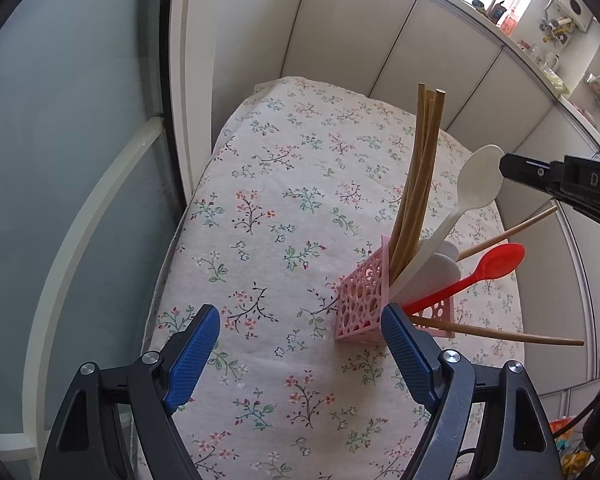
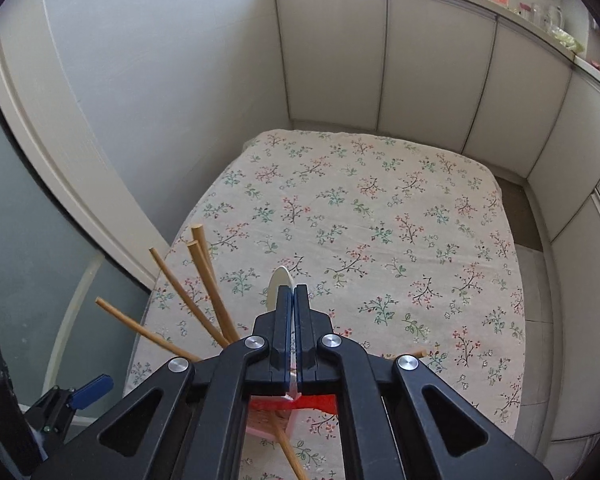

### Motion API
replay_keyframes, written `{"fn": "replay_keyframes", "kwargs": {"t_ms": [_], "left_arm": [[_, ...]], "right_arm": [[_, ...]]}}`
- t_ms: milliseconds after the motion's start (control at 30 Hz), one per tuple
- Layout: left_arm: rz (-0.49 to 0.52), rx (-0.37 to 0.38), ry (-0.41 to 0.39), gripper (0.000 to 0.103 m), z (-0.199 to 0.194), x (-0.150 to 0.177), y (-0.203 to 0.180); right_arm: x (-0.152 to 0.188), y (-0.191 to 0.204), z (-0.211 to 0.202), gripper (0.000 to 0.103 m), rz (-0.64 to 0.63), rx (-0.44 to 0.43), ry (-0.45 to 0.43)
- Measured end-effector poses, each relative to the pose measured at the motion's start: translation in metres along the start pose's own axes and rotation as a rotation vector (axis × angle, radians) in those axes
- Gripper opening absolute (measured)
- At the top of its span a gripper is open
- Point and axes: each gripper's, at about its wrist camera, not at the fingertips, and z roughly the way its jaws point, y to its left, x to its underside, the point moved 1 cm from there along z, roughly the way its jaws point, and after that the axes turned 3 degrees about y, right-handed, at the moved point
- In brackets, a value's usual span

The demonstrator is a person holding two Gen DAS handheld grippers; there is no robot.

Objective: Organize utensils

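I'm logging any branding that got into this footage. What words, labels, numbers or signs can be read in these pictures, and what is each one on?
"DAS": raised letters on the black body of the right gripper, cut off by the edge of the left wrist view, so the word may run on.
Packages and jars on the counter: any labels are too small and blurred to read.
Nothing readable on the pink holder, the utensils or the floral cloth.

Floral-clothed table (image 1: 284,208) with pink perforated utensil holder (image 1: 362,300) on top
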Motion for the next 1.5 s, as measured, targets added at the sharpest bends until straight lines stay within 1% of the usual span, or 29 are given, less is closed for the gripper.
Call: {"fn": "replay_keyframes", "kwargs": {"t_ms": [100,233,300,367,433,467,533,567,600,667,700,733,767,800,867,900,1033,1133,1167,1233,1333,1500], "left_arm": [[0.001,0.005,-0.003,0.084,-0.001,-0.001,-0.001],[0.025,0.02,-0.021,0.084,-0.004,0.001,-0.006],[0.034,0.016,-0.029,0.084,-0.006,0.002,-0.008],[0.039,0.011,-0.037,0.084,-0.008,0.004,-0.011],[0.051,0.012,-0.054,0.084,-0.012,0.007,-0.017],[0.065,0.012,-0.06,0.084,-0.015,0.009,-0.022],[0.095,0.006,-0.08,0.085,-0.023,0.016,-0.035],[0.106,0.005,-0.092,0.085,-0.027,0.019,-0.04],[0.116,0.0,-0.104,0.087,-0.032,0.023,-0.046],[0.139,-0.017,-0.128,0.09,-0.043,0.033,-0.061],[0.152,-0.025,-0.14,0.093,-0.049,0.038,-0.068],[0.166,-0.039,-0.148,0.098,-0.054,0.043,-0.076],[0.179,-0.053,-0.156,0.101,-0.059,0.048,-0.083],[0.191,-0.065,-0.173,0.103,-0.066,0.056,-0.091],[0.214,-0.078,-0.2,0.103,-0.078,0.07,-0.104],[0.228,-0.083,-0.204,0.103,-0.081,0.077,-0.111],[0.248,-0.103,-0.228,0.103,-0.088,0.097,-0.126],[0.255,-0.129,-0.25,0.103,-0.087,0.108,-0.13],[0.258,-0.134,-0.252,0.103,-0.087,0.111,-0.131],[0.26,-0.143,-0.256,0.103,-0.085,0.113,-0.132],[0.252,-0.144,-0.262,0.103,-0.08,0.113,-0.131],[0.239,-0.16,-0.276,0.103,-0.077,0.11,-0.129]], "right_arm": [[0.013,0.01,0.001,0.001,-0.043,-0.039,0.046],[0.027,0.01,-0.01,0.005,-0.023,-0.099,0.052],[0.032,0.004,-0.026,0.024,-0.004,-0.107,0.028],[0.039,-0.007,-0.046,0.031,0.021,-0.117,-0.005],[0.049,-0.018,-0.069,0.033,0.038,-0.113,-0.042],[0.056,-0.025,-0.081,0.037,0.051,-0.104,-0.062],[0.072,-0.04,-0.105,0.046,0.076,-0.085,-0.108],[0.082,-0.047,-0.115,0.053,0.088,-0.069,-0.131],[0.092,-0.054,-0.126,0.058,0.1,-0.052,-0.153],[0.111,-0.067,-0.142,0.063,0.118,-0.025,-0.181],[0.122,-0.074,-0.149,0.066,0.13,-0.012,-0.191],[0.133,-0.079,-0.155,0.068,0.142,0.0,-0.202],[0.143,-0.084,-0.159,0.074,0.152,0.015,-0.21],[0.154,-0.089,-0.164,0.084,0.161,0.035,-0.218],[0.174,-0.095,-0.17,0.094,0.178,0.081,-0.241],[0.183,-0.098,-0.173,0.098,0.185,0.097,-0.252],[0.211,-0.106,-0.171,0.102,0.23,0.145,-0.269],[0.222,-0.109,-0.161,0.102,0.233,0.173,-0.239],[0.223,-0.109,-0.158,0.102,0.23,0.176,-0.226],[0.225,-0.111,-0.155,0.102,0.231,0.172,-0.228],[0.225,-0.109,-0.15,0.102,0.218,0.197,-0.23],[0.221,-0.11,-0.14,0.102,0.22,0.189,-0.215]]}}
